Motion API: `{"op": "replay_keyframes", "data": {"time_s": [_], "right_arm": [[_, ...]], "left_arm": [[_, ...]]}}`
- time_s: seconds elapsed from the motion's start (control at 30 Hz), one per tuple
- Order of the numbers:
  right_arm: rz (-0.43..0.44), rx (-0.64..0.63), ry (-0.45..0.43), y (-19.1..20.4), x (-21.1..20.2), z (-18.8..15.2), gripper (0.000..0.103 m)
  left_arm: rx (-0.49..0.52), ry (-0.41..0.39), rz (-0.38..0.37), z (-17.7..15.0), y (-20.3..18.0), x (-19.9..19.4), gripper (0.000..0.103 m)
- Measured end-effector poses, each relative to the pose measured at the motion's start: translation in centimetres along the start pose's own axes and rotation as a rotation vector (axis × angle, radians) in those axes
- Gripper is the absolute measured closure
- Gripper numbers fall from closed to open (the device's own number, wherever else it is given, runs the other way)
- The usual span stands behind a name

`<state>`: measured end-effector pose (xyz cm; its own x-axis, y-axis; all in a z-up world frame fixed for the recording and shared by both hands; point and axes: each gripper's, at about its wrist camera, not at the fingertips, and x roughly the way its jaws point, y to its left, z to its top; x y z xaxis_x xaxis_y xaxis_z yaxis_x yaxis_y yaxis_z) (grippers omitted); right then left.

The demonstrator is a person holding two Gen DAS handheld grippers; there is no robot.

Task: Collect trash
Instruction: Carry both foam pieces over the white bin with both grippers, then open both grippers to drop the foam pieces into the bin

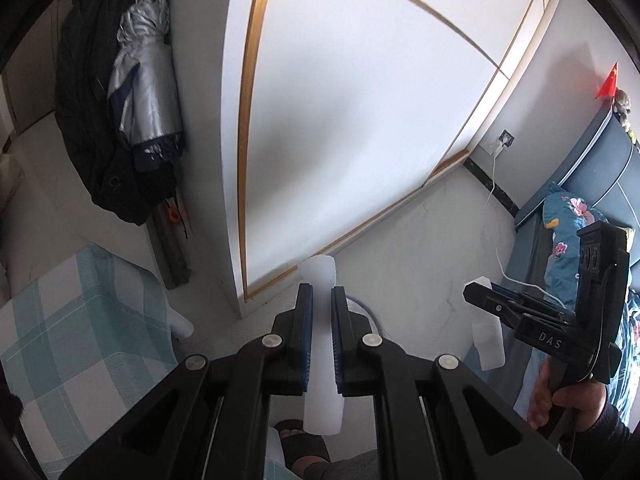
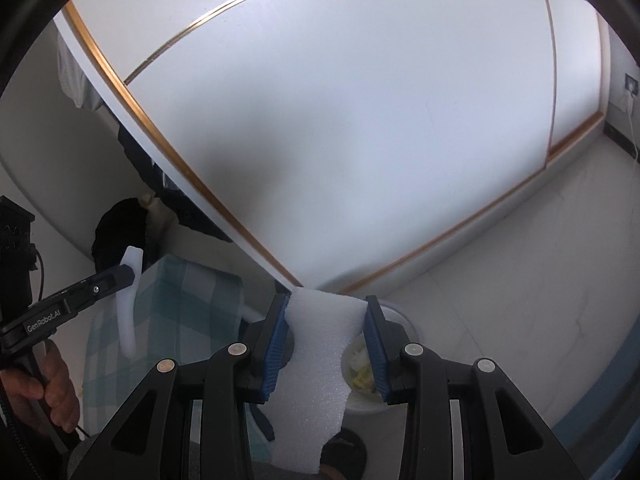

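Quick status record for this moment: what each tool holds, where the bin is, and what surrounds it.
left tool: shut on a narrow white foam strip, gripped edge-on
right tool: shut on a wider white foam piece, its lower edge ragged
bin: white trash bin on the floor below the right tool, yellowish scraps inside, mostly hidden by the foam
left of bin: teal checked cloth
behind: white wardrobe door with gold trim
right side: bed with floral bedding
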<state>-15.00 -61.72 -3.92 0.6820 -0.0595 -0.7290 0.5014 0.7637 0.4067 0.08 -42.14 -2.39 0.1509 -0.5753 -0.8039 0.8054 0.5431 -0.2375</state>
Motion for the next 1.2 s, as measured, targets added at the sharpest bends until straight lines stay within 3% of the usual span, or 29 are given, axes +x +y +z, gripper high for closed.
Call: {"op": "replay_keyframes", "data": {"time_s": [0.43,0.67,0.87,1.13,1.2], "right_arm": [[0.033,0.232,0.154,-7.4,10.1,-3.8,0.067],[0.044,0.328,0.21,-8.1,15.9,-5.3,0.067],[0.034,0.369,0.263,-9.2,18.4,-6.4,0.067],[0.014,0.371,0.319,-8.5,20.3,-7.2,0.065],[0.006,0.367,0.33,-8.3,20.4,-7.4,0.063]], "left_arm": [[0.033,0.274,-0.061,-0.6,-2.3,12.1,0.098],[0.036,0.377,-0.071,-1.0,-2.5,16.6,0.098],[-0.049,0.462,-0.055,-1.5,-1.5,18.7,0.098],[-0.072,0.523,-0.036,-1.9,-1.8,19.8,0.093],[-0.078,0.537,-0.061,-2.0,-1.7,20.0,0.093]]}}
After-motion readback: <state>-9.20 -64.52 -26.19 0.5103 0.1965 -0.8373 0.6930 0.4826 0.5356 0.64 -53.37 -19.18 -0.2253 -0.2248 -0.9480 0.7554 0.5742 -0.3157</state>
